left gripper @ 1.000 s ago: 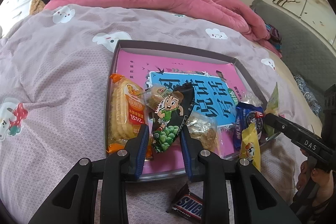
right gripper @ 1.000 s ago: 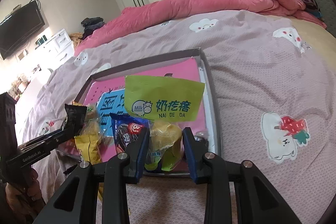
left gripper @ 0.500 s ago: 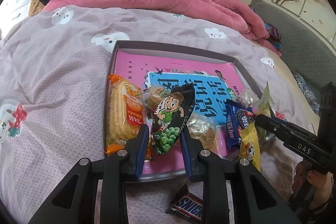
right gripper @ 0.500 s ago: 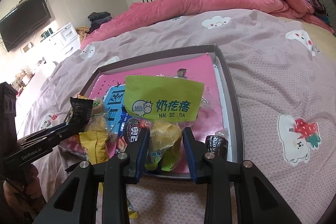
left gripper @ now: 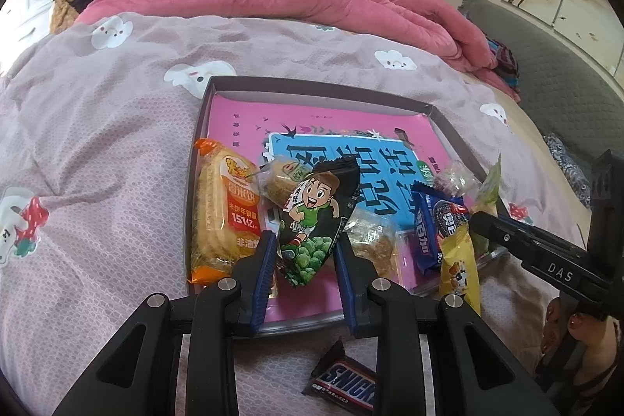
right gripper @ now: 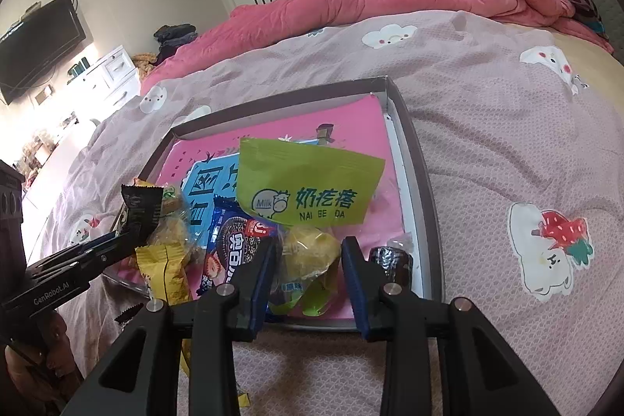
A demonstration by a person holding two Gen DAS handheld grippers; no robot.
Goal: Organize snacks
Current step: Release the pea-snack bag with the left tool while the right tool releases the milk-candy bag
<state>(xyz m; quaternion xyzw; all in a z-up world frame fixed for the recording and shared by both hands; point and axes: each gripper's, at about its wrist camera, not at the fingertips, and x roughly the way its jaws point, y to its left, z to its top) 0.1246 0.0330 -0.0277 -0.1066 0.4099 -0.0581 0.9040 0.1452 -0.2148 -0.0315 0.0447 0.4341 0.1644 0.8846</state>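
A shallow grey tray point(left gripper: 312, 92) with a pink and blue lining lies on the bed. My left gripper point(left gripper: 306, 252) is shut on a black pea-snack packet point(left gripper: 316, 217) with a cartoon boy, held over the tray's near edge. My right gripper point(right gripper: 308, 260) is shut on a green-topped "Nai Ge Da" bag point(right gripper: 308, 190) with yellow pieces, held over the tray's near right part point(right gripper: 413, 151). In the tray lie an orange rice-cracker pack point(left gripper: 226, 217), a blue Oreo pack point(left gripper: 433, 221), small clear-wrapped cakes point(left gripper: 370, 240) and a dark wrapped sweet point(right gripper: 390, 260).
A Snickers bar point(left gripper: 343, 381) lies on the purple bedspread in front of the tray. A yellow packet point(left gripper: 460, 264) hangs over the tray's near right rim. A pink quilt point(left gripper: 273, 2) is heaped at the far side of the bed, with white wardrobes behind.
My right gripper has carried the green bag further in over the tray, so the dark wrapped sweet now shows beside it. My left gripper holds the pea packet almost where it was.
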